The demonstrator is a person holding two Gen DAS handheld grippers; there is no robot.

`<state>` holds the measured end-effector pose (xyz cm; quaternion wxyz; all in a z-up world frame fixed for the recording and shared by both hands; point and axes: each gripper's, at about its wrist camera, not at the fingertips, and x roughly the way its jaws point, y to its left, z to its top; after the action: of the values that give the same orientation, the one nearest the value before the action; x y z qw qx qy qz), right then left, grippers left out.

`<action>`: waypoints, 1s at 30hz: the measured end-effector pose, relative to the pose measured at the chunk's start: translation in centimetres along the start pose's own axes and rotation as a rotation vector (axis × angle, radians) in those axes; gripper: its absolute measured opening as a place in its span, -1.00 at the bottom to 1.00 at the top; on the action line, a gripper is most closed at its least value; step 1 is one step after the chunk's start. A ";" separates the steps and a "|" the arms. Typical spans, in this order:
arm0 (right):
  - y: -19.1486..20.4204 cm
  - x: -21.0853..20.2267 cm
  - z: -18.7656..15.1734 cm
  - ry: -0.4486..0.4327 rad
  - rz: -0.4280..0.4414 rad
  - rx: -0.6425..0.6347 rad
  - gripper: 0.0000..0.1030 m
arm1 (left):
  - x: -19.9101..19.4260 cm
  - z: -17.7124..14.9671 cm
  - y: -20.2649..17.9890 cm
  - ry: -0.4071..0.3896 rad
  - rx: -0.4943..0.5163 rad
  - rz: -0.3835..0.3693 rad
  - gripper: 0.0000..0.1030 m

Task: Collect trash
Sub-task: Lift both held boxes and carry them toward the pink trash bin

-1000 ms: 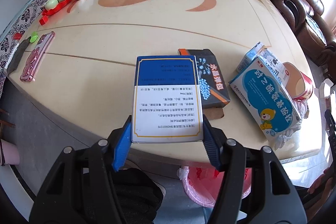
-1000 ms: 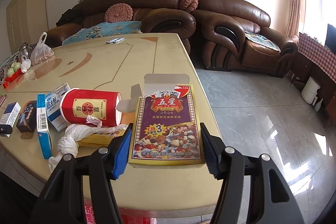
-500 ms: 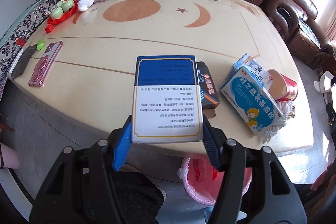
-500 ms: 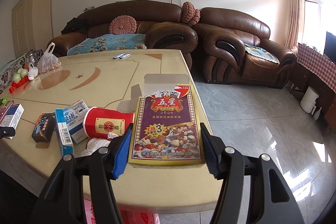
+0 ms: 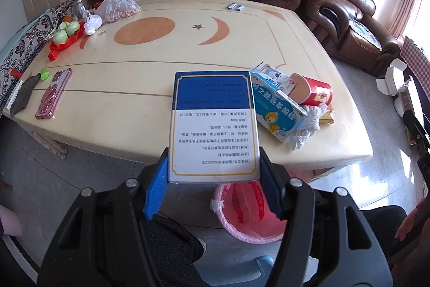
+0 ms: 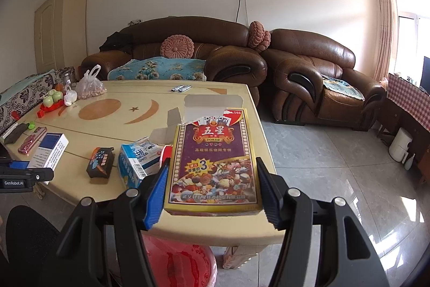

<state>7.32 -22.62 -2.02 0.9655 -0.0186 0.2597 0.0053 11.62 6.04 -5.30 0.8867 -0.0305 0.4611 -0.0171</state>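
My left gripper (image 5: pixel 213 166) is shut on a blue and white medicine box (image 5: pixel 213 123), lifted above the table's near edge. My right gripper (image 6: pixel 212 179) is shut on a purple poker card box (image 6: pixel 213 158) with its top flap open. On the table lie a light blue medicine box (image 5: pixel 276 112), a red paper cup (image 5: pixel 313 93) on its side, crumpled white tissue (image 5: pixel 306 127) and a small black box (image 6: pixel 100 166). A pink-lined trash bin (image 5: pixel 247 214) stands on the floor under the table edge, below my left gripper. The left gripper (image 6: pixel 24 174) with its box shows at the left of the right wrist view.
On the cream table (image 5: pixel 161 55) sit a pink phone (image 5: pixel 53 94), a red tray with green cups (image 5: pixel 64 35), plastic bags (image 5: pixel 118 7) and two small packets (image 5: pixel 235 6). Brown leather sofas (image 6: pixel 309 71) stand behind. A person's dark trouser leg (image 5: pixel 172 241) is below.
Both grippers have risen and pulled back from the table with their boxes still held. The table now looks smaller and farther, and the pink bin shows more in the left wrist view.
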 end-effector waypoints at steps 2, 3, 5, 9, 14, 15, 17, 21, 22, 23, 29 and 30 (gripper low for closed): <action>0.4 -1.2 -0.1 -0.002 0.010 -0.012 0.14 | -0.7 -0.6 -0.4 -0.008 0.013 -0.009 0.18; 0.5 -1.7 -0.2 -0.005 0.015 -0.015 0.14 | -1.0 -0.9 -0.5 -0.013 0.017 -0.008 0.18; 0.8 -2.7 -0.4 -0.008 0.026 -0.022 0.14 | -1.4 -1.4 -0.8 -0.013 0.023 -0.019 0.18; 1.6 -4.1 -1.0 -0.007 0.051 -0.031 0.14 | -2.1 -2.5 -1.3 -0.019 0.038 -0.024 0.18; 2.3 -5.4 -1.7 0.003 0.075 -0.042 0.14 | -2.4 -3.8 -2.1 -0.017 0.058 -0.041 0.18; 2.5 -5.5 -1.8 0.004 0.078 -0.043 0.14 | -2.5 -4.1 -2.2 -0.018 0.061 -0.049 0.18; 2.7 -5.9 -2.2 0.008 0.082 -0.042 0.14 | -2.4 -4.6 -2.4 -0.014 0.068 -0.056 0.18; 3.3 -6.2 -2.8 0.031 0.086 -0.056 0.14 | -2.3 -5.7 -3.0 -0.006 0.086 -0.074 0.18; 3.5 -6.2 -3.1 0.039 0.085 -0.061 0.14 | -2.2 -6.0 -3.1 -0.006 0.091 -0.076 0.18; 3.6 -6.2 -3.3 0.046 0.085 -0.063 0.14 | -2.2 -6.2 -3.2 -0.003 0.095 -0.079 0.18; 4.2 -5.7 -5.6 0.110 0.101 -0.060 0.14 | -1.4 -7.6 -3.2 0.022 0.104 -0.093 0.18; 4.3 -5.5 -5.9 0.121 0.104 -0.057 0.14 | -1.3 -7.9 -3.3 0.027 0.107 -0.096 0.18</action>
<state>-0.51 -18.53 -4.54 0.9455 -0.0330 0.3180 0.0619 4.42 2.56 -8.56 0.8788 -0.0047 0.4695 -0.0847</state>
